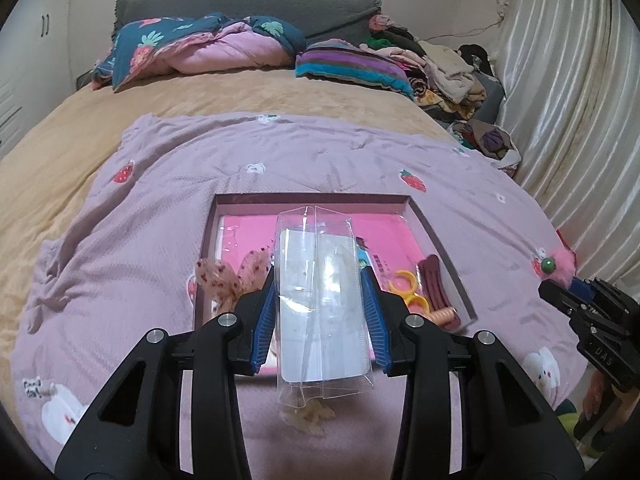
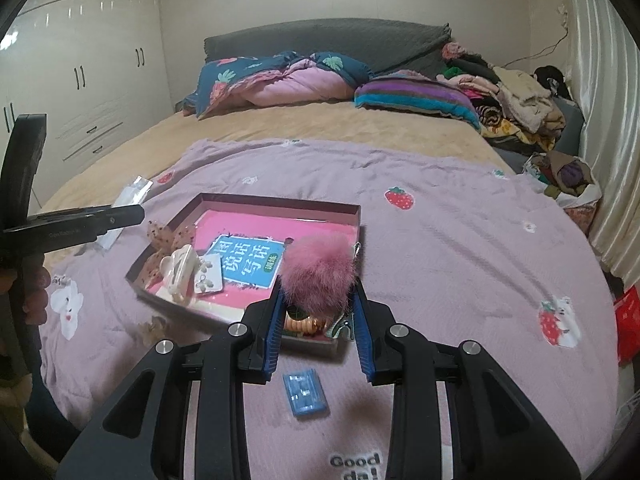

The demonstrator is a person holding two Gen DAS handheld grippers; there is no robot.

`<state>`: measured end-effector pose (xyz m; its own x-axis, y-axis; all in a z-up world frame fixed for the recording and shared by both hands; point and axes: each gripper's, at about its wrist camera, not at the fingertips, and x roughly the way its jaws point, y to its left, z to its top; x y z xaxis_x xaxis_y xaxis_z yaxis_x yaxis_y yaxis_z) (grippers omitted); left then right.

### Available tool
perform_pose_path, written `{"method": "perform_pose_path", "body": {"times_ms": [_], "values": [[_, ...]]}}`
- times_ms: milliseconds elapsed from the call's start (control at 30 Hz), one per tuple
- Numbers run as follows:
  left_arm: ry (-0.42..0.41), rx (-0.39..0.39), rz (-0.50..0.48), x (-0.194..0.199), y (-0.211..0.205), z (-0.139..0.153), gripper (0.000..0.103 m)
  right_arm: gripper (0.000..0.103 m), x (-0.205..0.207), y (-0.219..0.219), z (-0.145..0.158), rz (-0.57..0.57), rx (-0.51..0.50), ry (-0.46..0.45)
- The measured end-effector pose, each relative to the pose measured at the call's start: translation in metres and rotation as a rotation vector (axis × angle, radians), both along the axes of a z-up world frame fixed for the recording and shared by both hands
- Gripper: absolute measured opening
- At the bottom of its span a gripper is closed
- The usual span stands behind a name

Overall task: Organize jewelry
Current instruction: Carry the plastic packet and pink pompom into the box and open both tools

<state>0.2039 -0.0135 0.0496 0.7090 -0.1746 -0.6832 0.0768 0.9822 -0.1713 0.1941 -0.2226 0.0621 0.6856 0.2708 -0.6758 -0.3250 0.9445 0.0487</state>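
Note:
My left gripper [image 1: 320,292] is shut on a clear plastic packet [image 1: 322,300] with a white card inside, held above the near edge of the shallow box [image 1: 312,198]. My right gripper [image 2: 318,292] is shut on a pink fluffy pom-pom [image 2: 318,270], held above the box's [image 2: 280,202] near right corner. The box has a pink booklet [image 2: 246,258] on its floor, and holds a beige bow [image 1: 224,280], yellow rings [image 1: 404,284], a dark red hair clip [image 1: 434,284], a coiled hair tie [image 2: 302,325] and a white clip [image 2: 182,272]. The right gripper with the pom-pom also shows in the left wrist view [image 1: 560,268].
A small blue packet [image 2: 305,396] lies on the purple blanket [image 2: 440,240] under my right gripper. A pale trinket [image 1: 308,414] lies below the clear packet. Folded quilts [image 1: 200,48] and a clothes pile [image 1: 448,68] sit at the bed's far end. Curtains [image 1: 568,100] hang at right.

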Motion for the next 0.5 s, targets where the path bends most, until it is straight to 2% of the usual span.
{"method": "perform_pose_path", "body": {"times_ms": [200,500], "values": [[0.025,-0.008,0.018,0.020,0.011,-0.013,0.032,0.030,0.024,0.018,-0.013,0.026,-0.003,0.023],[0.104,-0.005,0.030,0.042,0.020,-0.048,0.032,0.030,0.056,0.052,-0.056,0.081,-0.045,0.112]]}}
